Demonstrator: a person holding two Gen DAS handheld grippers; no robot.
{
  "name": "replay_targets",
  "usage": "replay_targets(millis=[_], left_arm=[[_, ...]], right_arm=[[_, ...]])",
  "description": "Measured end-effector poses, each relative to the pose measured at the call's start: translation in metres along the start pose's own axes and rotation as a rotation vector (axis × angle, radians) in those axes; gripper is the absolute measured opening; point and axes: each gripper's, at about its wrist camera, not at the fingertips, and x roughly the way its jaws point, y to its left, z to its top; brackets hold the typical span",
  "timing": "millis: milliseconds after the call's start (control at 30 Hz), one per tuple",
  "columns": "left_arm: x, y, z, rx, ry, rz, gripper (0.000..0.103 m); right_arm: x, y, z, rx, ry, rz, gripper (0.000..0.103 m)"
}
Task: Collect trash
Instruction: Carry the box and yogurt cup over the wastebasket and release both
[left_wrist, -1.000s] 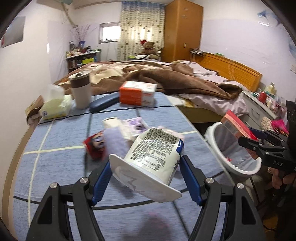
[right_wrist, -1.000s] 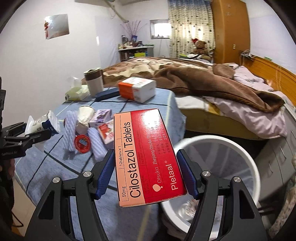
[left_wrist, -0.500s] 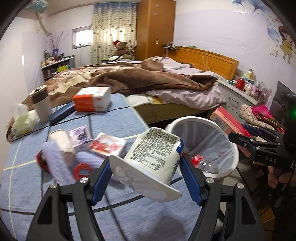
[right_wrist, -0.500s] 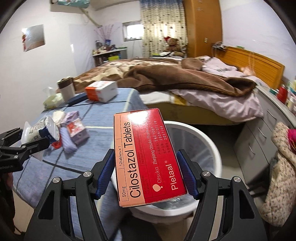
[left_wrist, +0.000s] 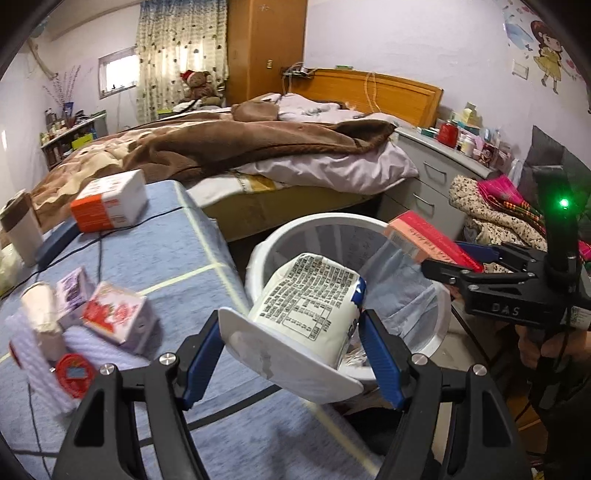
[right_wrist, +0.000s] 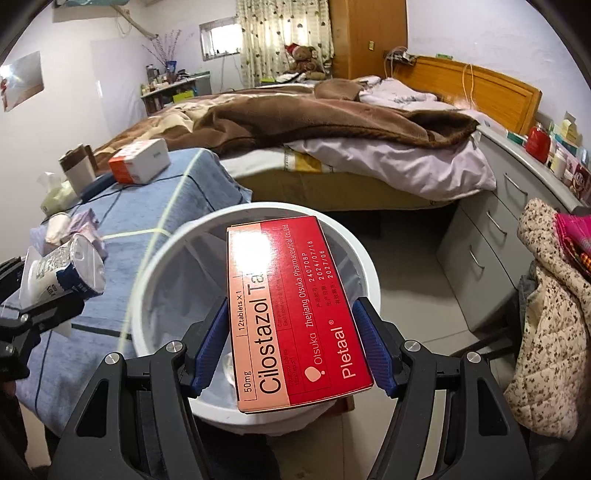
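Right tool (right_wrist: 291, 347) pinches tablet box (right_wrist: 291, 314), left tool (left_wrist: 291, 350) pinches yogurt cup (left_wrist: 306, 299) at frame centre; release squarely over white bin (right_wrist: 369, 266)

My left wrist camera looks forward along its fingers, close above the table's (left_wrist: 177, 243) right edge, facing the bin (left_wrist: 332, 225) and the bed (left_wrist: 258, 144). My right wrist camera sits very near above the bin (right_wrist: 369, 266), facing the same bed (right_wrist: 295, 122). Both views share the bin, table (right_wrist: 177, 184), bed and each other's gripper.
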Motion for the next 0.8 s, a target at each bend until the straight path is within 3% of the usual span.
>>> replay_targets(millis=[533,633,800], left_arm=[[0.045,-0.015,0.011,-0.029,0.066,-0.037,0.076],[0.046,-0.011,0.011,-0.049,0.065,-0.041,0.084],[0.039,-0.007,0.011,-0.067,0.041,-0.046,0.085]], right_arm=[[0.02,-0.024,0.006,0.005,0.034,-0.024,0.069],[0.022,-0.027,0.006,0.017,0.034,-0.004,0.069],[0.021,-0.024,0.005,0.0,0.033,-0.011,0.07]])
